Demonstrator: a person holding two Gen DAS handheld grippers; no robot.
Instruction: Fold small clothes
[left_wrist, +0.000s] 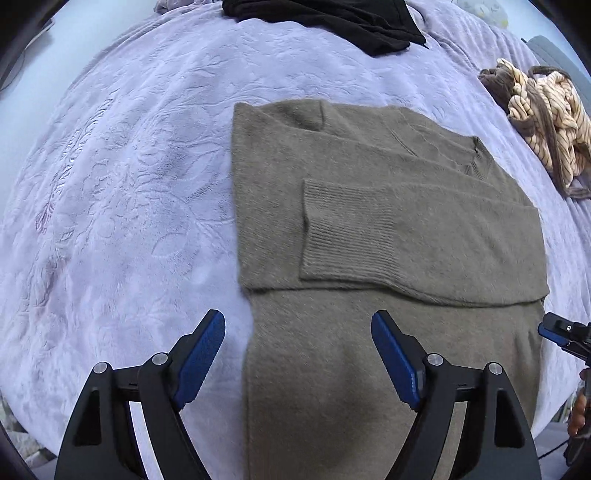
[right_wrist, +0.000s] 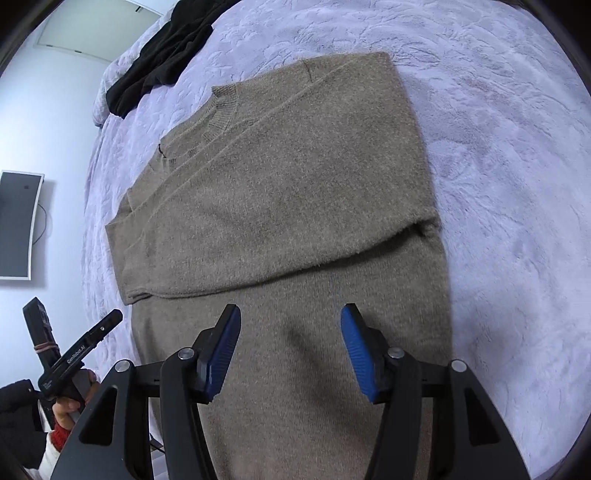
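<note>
Taupe knit sweater (left_wrist: 369, 229) spread flat on a lilac embossed bedspread (left_wrist: 122, 192), sleeves already crossed over the chest, ribbed cuff (left_wrist: 343, 229) lying uppermost, collar (right_wrist: 221, 110) toward the far end. Lower body of the garment unfolded, running down toward the cameras and out of view beneath both tools.

Soft, thick, light by the look of it (fuzzy nap, no stiffness at the creases); likely to drape and sag when lifted, to cling a little to the plush cover, and to stretch if pulled by a single layer. Best taken at the hem, one corner per tool, pinching right through both layers, then carried up over the folded sleeves. Hem itself hidden below the frame edge, so exact grasp points not visible.

Left gripper (left_wrist: 298, 354) with jaws wide apart, nothing between the pads, hanging above the sweater's left edge where knit meets bedspread. Right gripper (right_wrist: 291, 347) likewise parted and empty, above the lower body of the garment nearer its right side.

Further out: a black garment (left_wrist: 332, 18) heaped at the far end of the bed, a striped cream-and-brown bundle (left_wrist: 543, 114) off to one side.
</note>
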